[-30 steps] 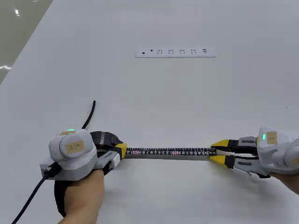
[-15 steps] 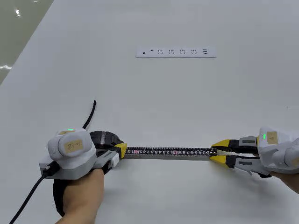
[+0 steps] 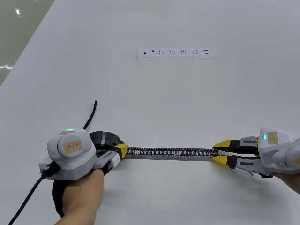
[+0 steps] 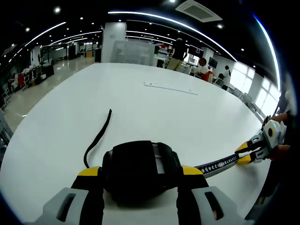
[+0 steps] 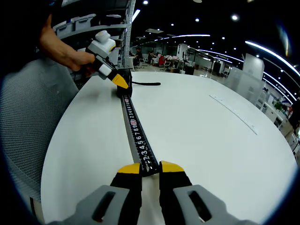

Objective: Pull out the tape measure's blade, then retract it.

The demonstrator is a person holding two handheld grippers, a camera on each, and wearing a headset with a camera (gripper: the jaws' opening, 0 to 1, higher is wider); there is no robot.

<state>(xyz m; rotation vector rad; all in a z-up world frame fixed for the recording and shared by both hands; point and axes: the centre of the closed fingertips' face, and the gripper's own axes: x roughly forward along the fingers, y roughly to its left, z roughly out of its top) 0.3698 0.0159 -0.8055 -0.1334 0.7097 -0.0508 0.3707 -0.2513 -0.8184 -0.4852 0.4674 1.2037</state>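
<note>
Nearest, by the table's front edge: left gripper (image 3: 121, 151) held in a hand (image 3: 82, 194), jaws clenched on the black tape measure case (image 3: 105, 139), one yellow-tipped jaw pressed to each side of it; from the left gripper view, same clamp seen from behind, case filling the gap between the jaws; case sitting on the white table (image 3: 187, 103); across to the other side, right gripper (image 3: 219, 152), jaws pinched shut on the free end of the blade (image 3: 171, 152); close up in the right gripper view, two yellow tips nipping the blade's end between them; blade drawn out in a straight line from case to right gripper, low along the tabletop, dark with pale numerals and a few red marks; just past the case, a black cable (image 3: 90, 115) lying on the table, one end near the case, the rest curving away; farther off, well apart from both grippers, a white power strip (image 3: 177, 52) lying flat, its length roughly parallel to the blade; farthest, past the table's left edge, a glossy greenish floor (image 3: 18, 28) with light reflections.
</note>
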